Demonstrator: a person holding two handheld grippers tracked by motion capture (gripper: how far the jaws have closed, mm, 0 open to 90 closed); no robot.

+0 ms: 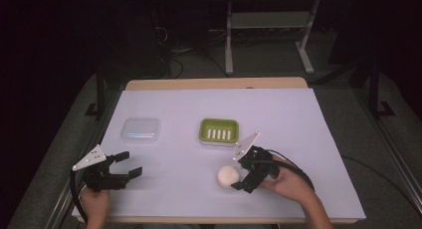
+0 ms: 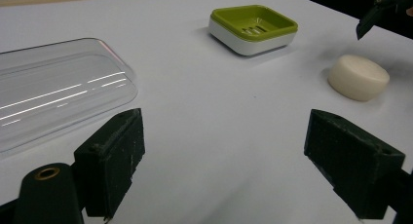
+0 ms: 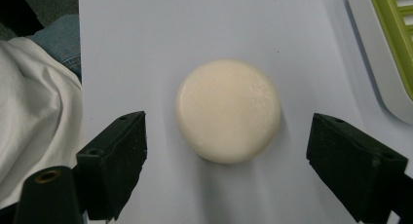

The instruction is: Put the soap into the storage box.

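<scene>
The right gripper [image 3: 226, 151] is spread around the soap [image 3: 228, 110]; jaws should be centred at 12 o'clock before closing.

Left gripper [image 1: 130, 165]: black body, two blocky black jaws with scuffed, dusty faces; a grey three-cornered plate on top; a black cable trailing from the rear. A brass-ringed hole marks the rounded black part beside the near jaw in the left gripper view. Right gripper [image 1: 236, 176]: same black build, same grey plate, black cable looping behind. The person wears a white top and blue jeans, seen in the right gripper view.
</scene>
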